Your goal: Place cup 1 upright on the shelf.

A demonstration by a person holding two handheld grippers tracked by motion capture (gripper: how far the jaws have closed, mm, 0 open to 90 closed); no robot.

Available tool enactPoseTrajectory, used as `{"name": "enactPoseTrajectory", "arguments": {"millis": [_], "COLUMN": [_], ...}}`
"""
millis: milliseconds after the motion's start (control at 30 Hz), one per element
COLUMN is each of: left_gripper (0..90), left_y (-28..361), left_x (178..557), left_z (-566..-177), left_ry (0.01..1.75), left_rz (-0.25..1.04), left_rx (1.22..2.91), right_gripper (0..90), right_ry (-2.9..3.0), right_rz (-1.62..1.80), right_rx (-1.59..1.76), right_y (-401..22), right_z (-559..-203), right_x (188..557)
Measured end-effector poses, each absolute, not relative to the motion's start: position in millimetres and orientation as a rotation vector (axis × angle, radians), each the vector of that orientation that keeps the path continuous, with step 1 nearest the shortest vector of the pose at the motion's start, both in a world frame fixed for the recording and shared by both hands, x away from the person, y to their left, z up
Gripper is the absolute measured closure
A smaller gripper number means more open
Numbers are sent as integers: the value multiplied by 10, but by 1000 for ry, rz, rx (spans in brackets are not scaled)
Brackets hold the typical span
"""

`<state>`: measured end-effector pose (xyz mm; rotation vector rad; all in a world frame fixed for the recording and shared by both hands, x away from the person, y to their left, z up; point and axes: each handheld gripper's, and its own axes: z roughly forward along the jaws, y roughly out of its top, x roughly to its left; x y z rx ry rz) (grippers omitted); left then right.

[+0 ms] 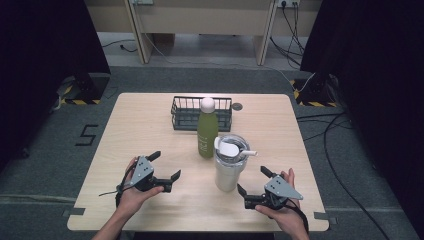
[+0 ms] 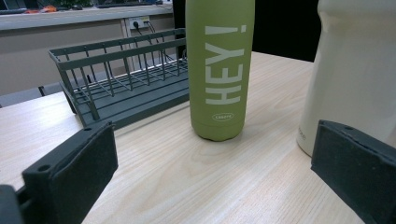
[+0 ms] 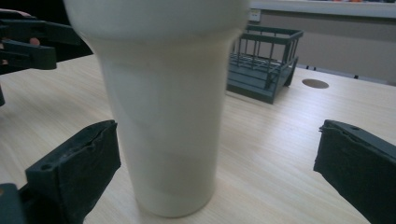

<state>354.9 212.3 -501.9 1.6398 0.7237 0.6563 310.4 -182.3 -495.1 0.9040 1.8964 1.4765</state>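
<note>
Both grippers spread wide, holding nothing. Right gripper sits just beside the cream tapered plastic tumbler at table centre, green metal bottle behind it. Best approach: go in level, centre jaws on the narrow lower body, avoid nudging the bottle. Left gripper waits apart.

Table: basket sits at the far middle, bottle upright just in front of it, tumbler upright just right of and nearer than the bottle. Left gripper is at near left, well apart from the bottle. Right gripper is at near right, just beside the tumbler's base, with the tumbler ahead between its spread jaws, not touching.
</note>
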Motion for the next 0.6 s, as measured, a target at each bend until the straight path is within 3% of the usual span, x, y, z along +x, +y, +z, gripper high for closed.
{"name": "enactPoseTrajectory", "arguments": {"millis": [600], "left_gripper": [0], "left_y": [2162], "left_x": [3539], "left_z": [-5024], "left_ry": [733], "left_rz": [664], "left_rx": [1633], "right_gripper": [21], "right_ry": [1943], "right_rz": [1504], "right_rx": [825], "right_y": [-1344], "right_z": [-4897], "right_x": [3397]}}
